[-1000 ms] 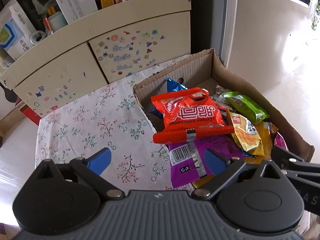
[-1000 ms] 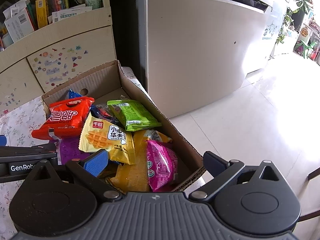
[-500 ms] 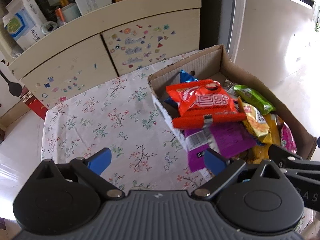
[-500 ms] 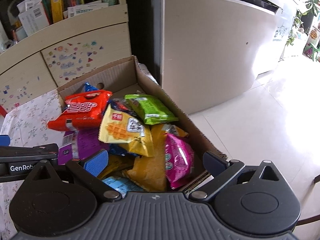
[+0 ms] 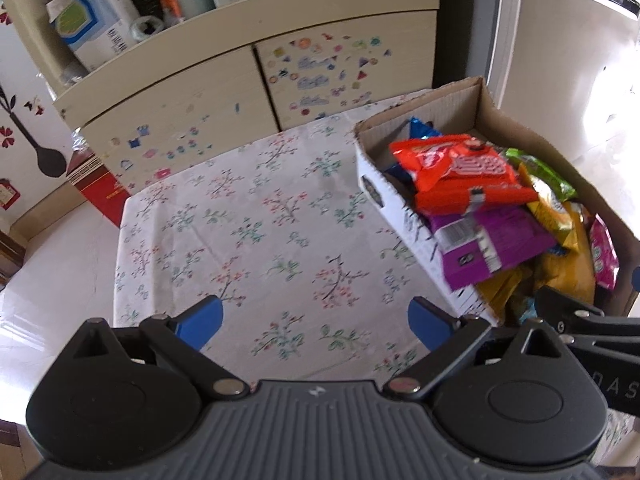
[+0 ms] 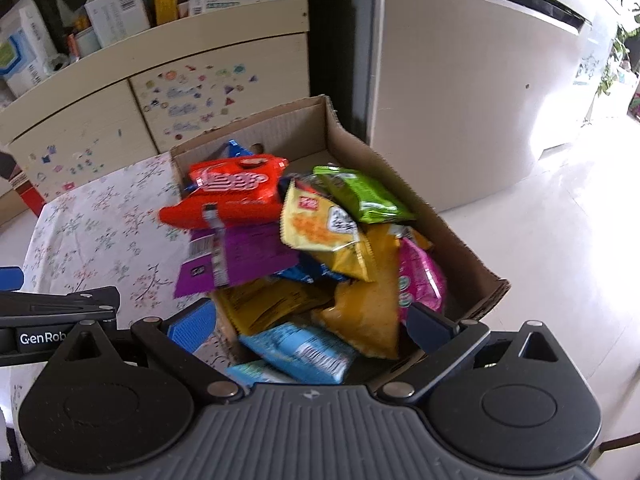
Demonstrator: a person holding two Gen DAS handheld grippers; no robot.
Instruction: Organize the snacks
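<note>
both jaws spread, empty. purple packet [image 6: 240, 260] overhangs box [image 6: 460, 240] edge; careless nudge may spill it onto tabletop [image 5: 260, 220].

I can read only a few words here. In my right view, the black bar of the left gripper [image 6: 56, 320] at the left edge has white letters that say "GenRob", and then it is cut off. In my left view, the black bar of the right gripper [image 5: 600, 344] shows grey letters, maybe "DAS", but they are cut off too. The orange snack bag [image 6: 232, 196] has big white Chinese signs on it. They are too blurry for me to read. The purple snack bag [image 5: 488, 244] has a barcode.
</note>
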